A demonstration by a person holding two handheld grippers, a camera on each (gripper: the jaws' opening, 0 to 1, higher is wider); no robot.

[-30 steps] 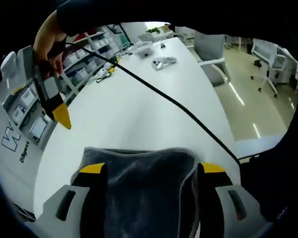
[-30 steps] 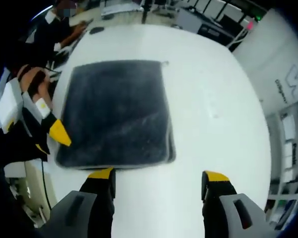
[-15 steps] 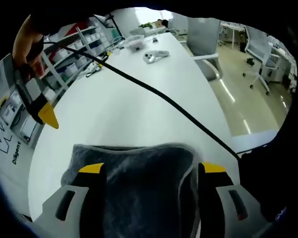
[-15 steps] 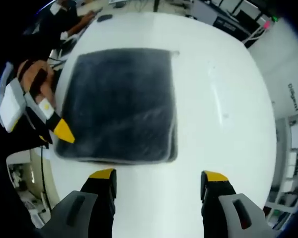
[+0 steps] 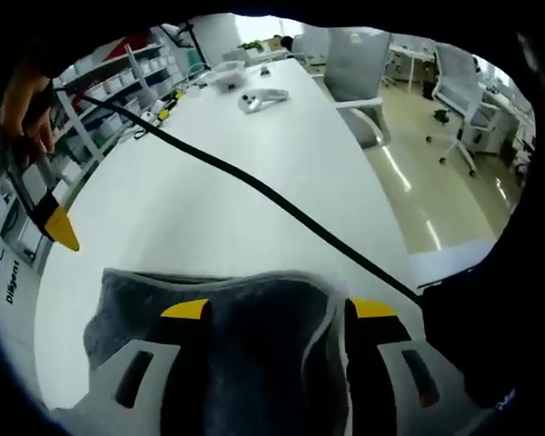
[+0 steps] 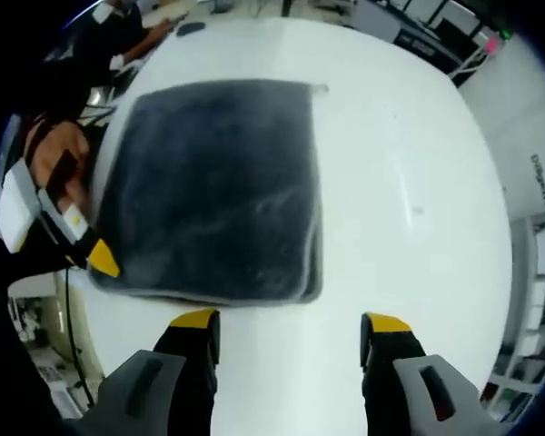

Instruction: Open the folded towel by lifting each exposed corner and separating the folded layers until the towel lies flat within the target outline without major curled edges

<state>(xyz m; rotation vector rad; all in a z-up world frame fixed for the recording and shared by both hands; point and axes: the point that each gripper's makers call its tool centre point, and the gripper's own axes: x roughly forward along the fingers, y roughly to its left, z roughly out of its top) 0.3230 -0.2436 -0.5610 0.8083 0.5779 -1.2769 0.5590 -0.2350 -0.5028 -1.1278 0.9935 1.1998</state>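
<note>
Dark grey towel [image 6: 213,191] — white table [image 6: 409,182]

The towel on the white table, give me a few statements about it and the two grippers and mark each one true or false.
1. The towel is still folded into a dark grey square on the white table. True.
2. The right gripper is clamped on the towel's edge. False: its jaws stand open over bare table, just short of the towel's near edge.
3. The left gripper has its jaws open with the towel lying between them. True.
4. A black cable runs across the table in the left gripper view. True.
5. The towel is bright red. False: it is dark grey.
6. An office chair stands on top of the table. False: it stands on the floor beside the table.
</note>
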